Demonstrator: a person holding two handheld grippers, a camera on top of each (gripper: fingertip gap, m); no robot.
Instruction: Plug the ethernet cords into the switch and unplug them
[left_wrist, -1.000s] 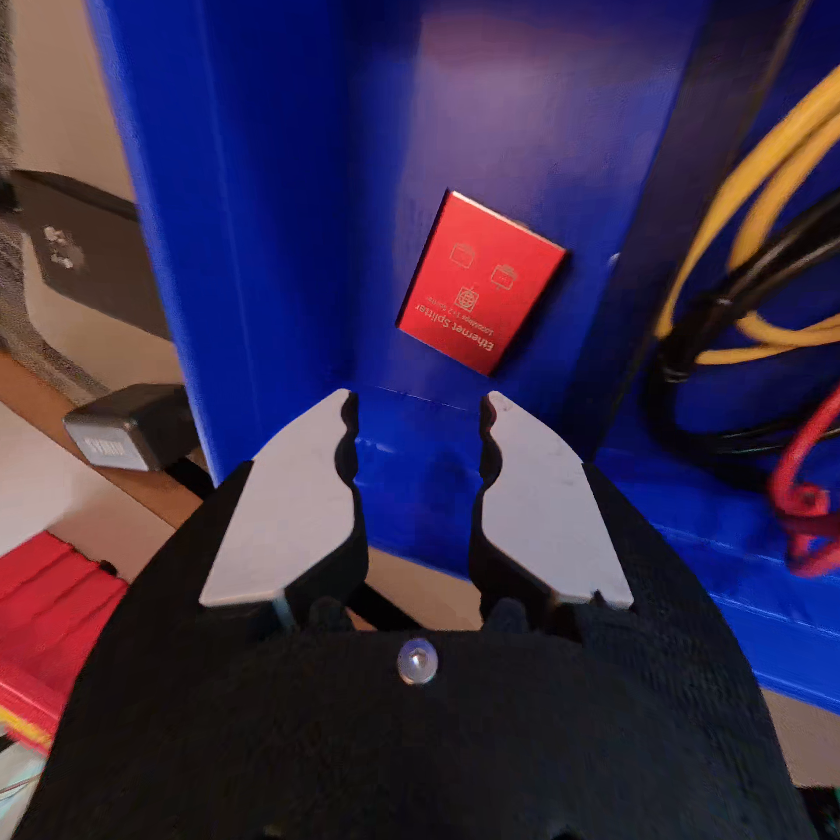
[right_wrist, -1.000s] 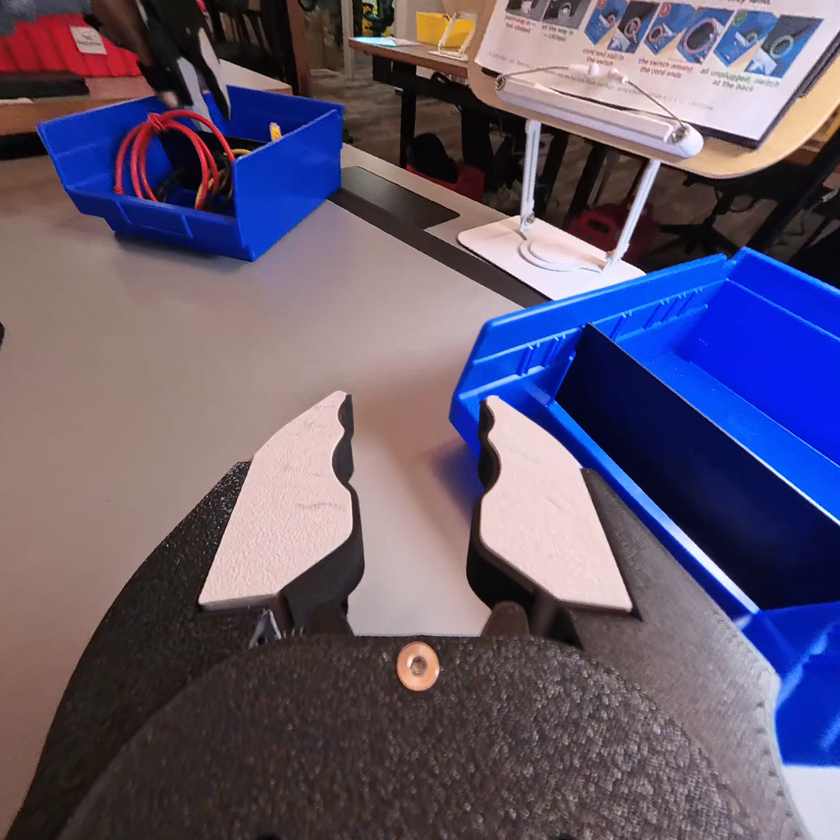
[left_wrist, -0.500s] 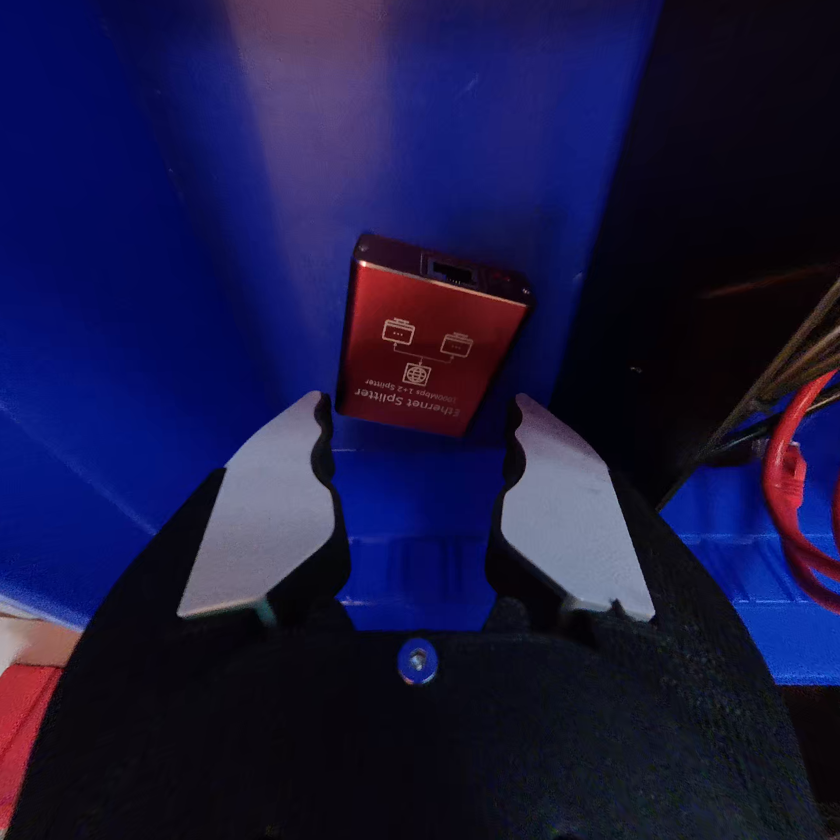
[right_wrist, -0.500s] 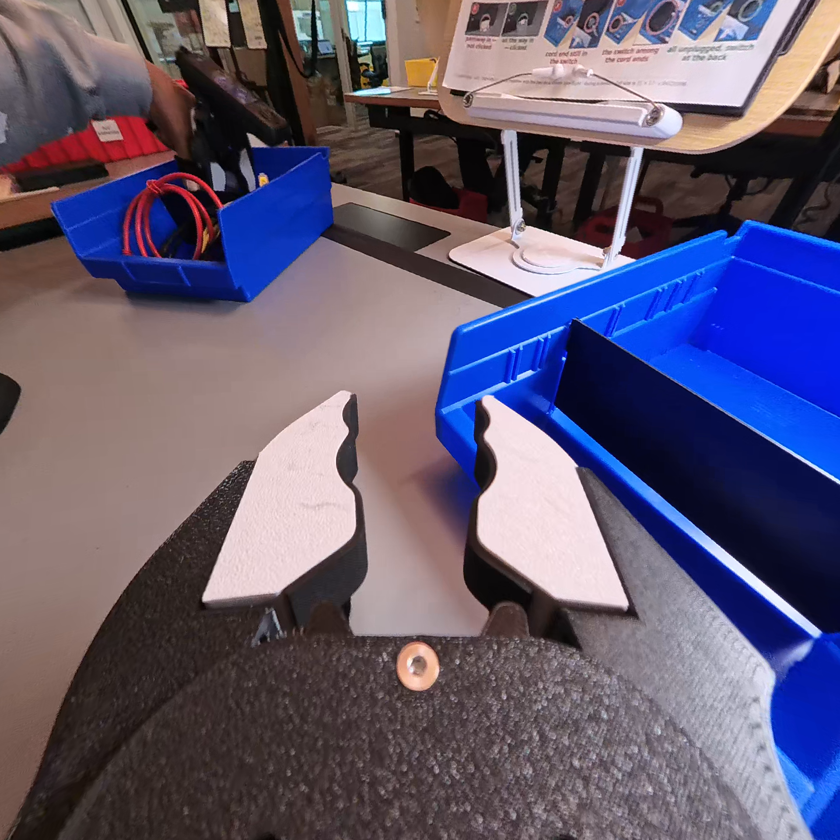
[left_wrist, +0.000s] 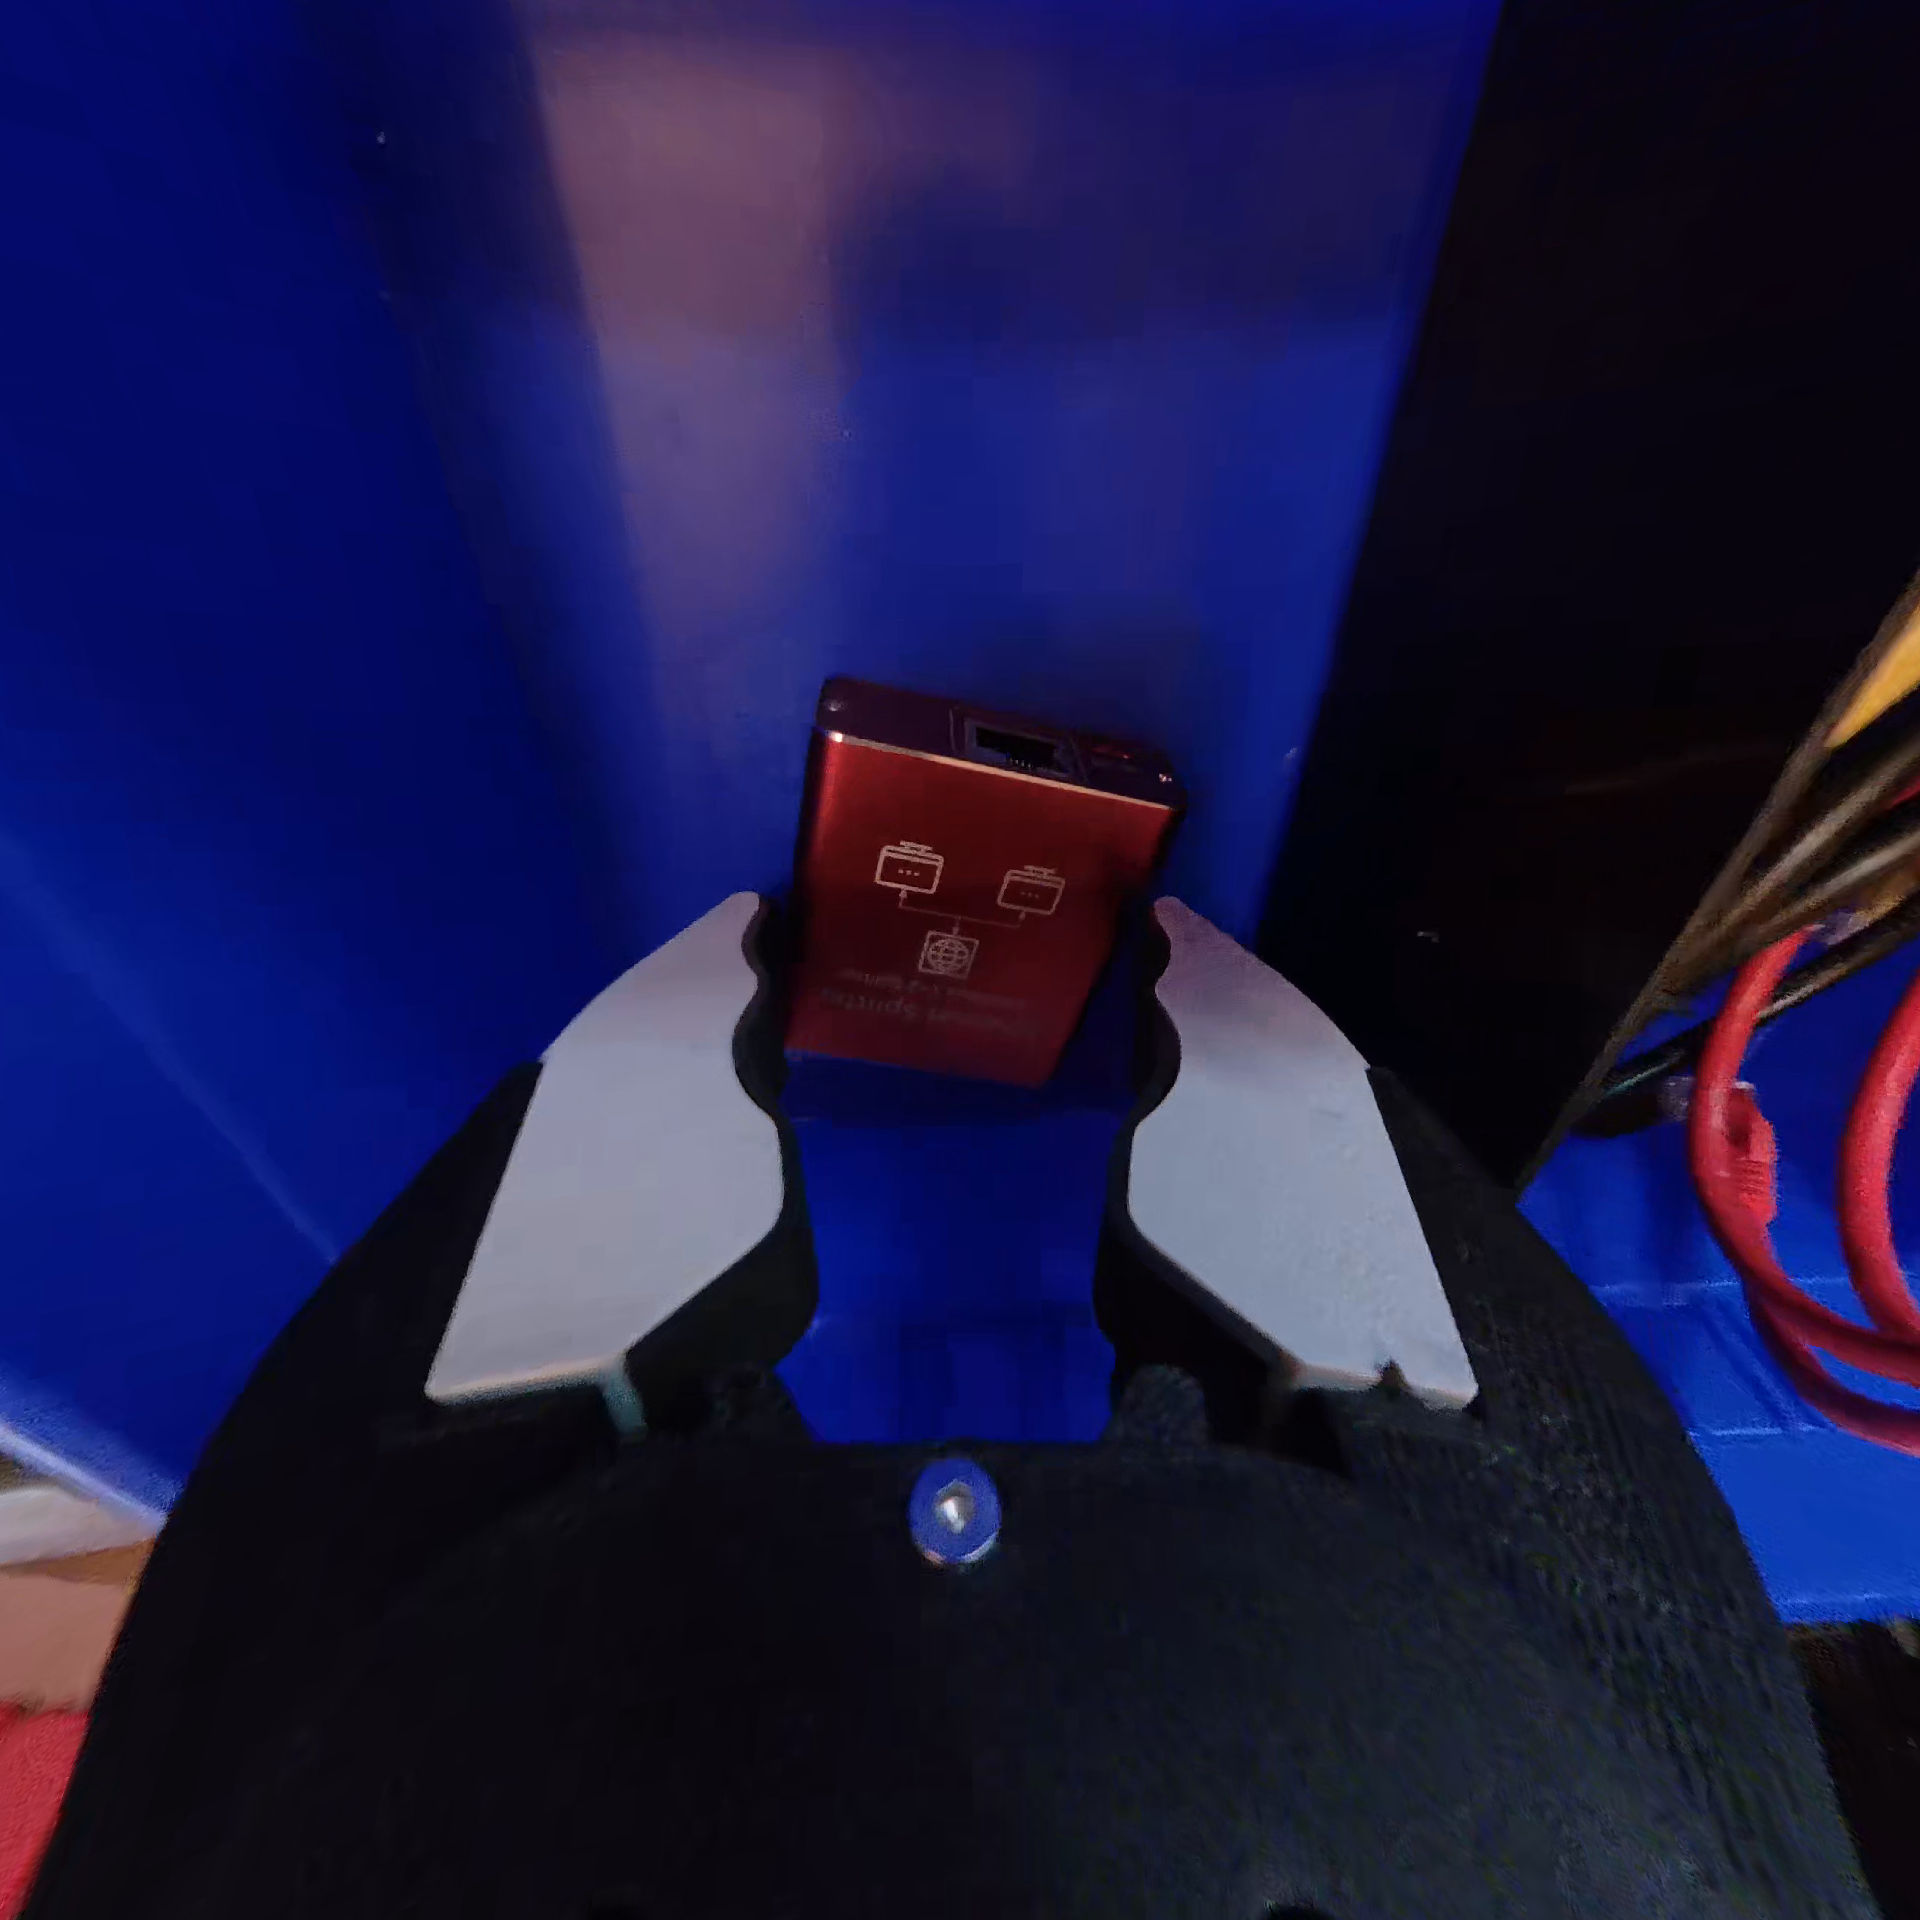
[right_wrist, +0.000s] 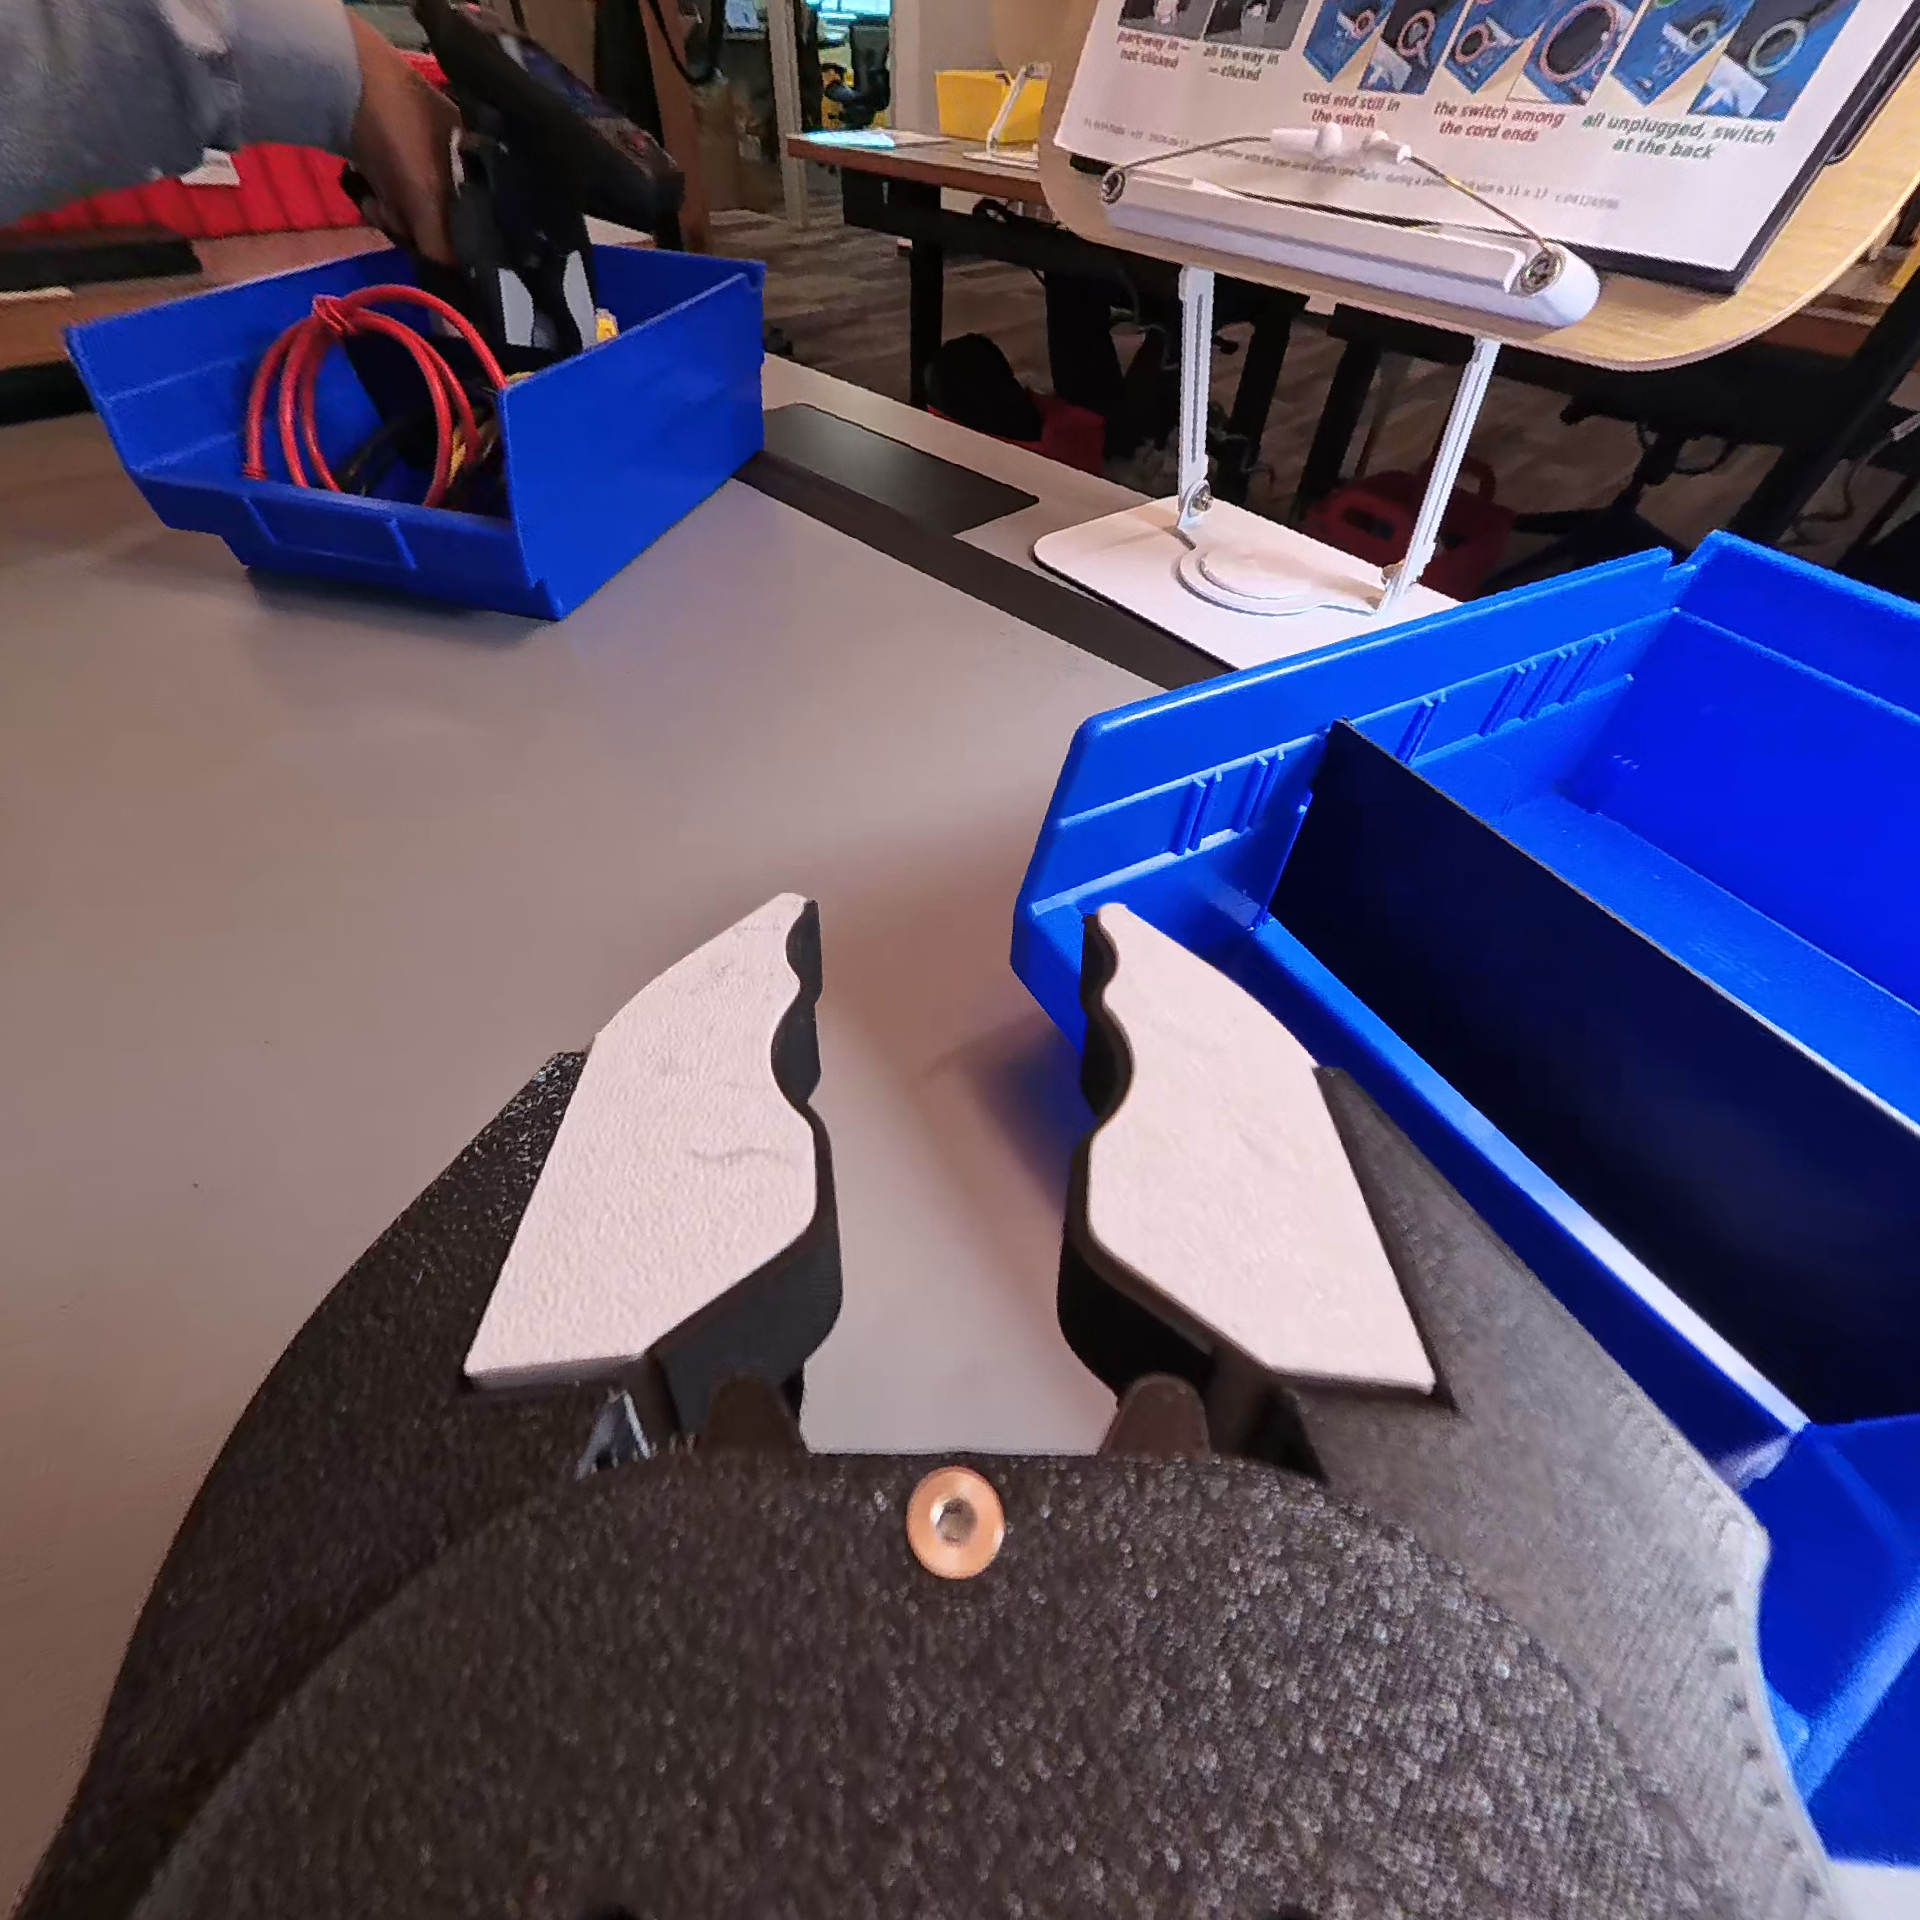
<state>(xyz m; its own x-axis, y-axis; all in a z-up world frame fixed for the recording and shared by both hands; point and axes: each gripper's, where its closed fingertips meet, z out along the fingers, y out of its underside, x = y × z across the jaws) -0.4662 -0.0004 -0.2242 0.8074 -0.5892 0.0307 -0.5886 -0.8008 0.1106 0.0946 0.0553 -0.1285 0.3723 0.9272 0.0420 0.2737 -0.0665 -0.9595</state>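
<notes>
Switch (left_wrist: 977, 894) sits between open left claw (left_wrist: 951, 925) tips.

switch (left_wrist: 966, 914) near end hidden between gripper fingers, red cord (left_wrist: 1808, 1174) cut off at right edge

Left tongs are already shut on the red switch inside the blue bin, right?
Not quite. The left wrist view shows the left tongs open: the fingers stand on either side of the red switch, with a gap on each side. It is inside the blue bin.
</notes>
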